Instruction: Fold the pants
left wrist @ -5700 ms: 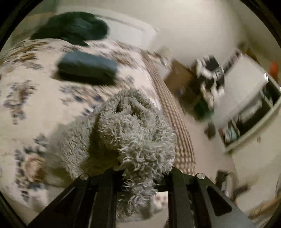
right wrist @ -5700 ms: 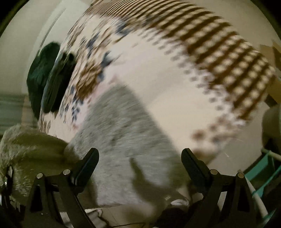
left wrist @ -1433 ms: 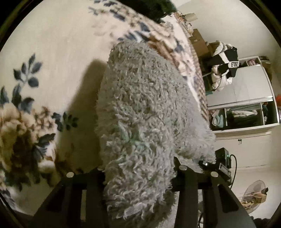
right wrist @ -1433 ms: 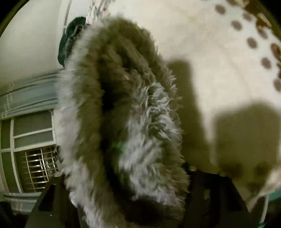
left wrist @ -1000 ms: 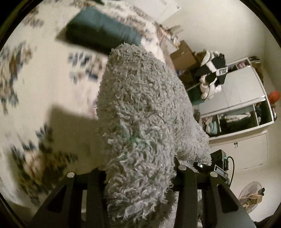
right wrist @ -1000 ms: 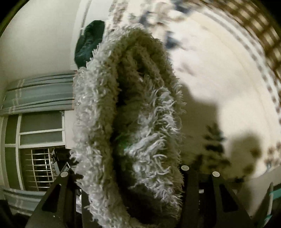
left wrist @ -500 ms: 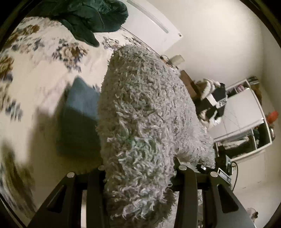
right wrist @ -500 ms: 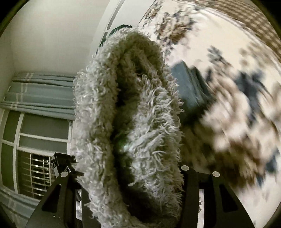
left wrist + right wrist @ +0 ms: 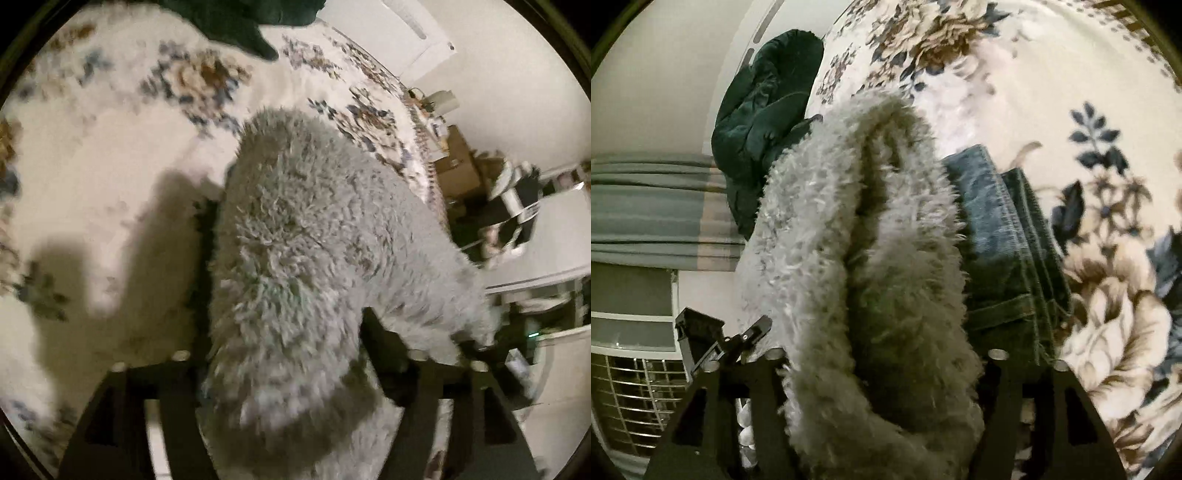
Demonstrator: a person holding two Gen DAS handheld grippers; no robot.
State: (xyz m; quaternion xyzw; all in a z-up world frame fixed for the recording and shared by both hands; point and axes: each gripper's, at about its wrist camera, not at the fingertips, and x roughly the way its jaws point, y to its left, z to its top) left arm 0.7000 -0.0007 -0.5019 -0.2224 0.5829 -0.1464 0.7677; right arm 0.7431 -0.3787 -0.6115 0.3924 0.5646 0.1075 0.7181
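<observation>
Pants (image 9: 306, 266), a thick grey fleecy bundle already folded over on itself, fill the lower middle of both views, nearest the cameras. The left hand-held gripper (image 9: 286, 369) has the bundle between its fingers, and its jaws are opening; the pads look to have let go of the pile, though blur makes contact hard to judge. The right hand-held gripper (image 9: 882, 369) shows the same: its jaws are opening with the other end of the bundle between them.

Just beyond, at centre right of the right view, folded blue jeans (image 9: 1004, 236) lie on the floral bed cover (image 9: 1071, 74), and the grey bundle seems to hang over or beside them (which, I cannot tell). Farther off, at upper left, a dark green garment (image 9: 764, 110) sits heaped by the wall.

My worry is the release. If both sides let go while the bundle is not fully resting on the bed, the springy fleece may roll open and undo the fold. Landing half on the jeans could tip it sideways too.
</observation>
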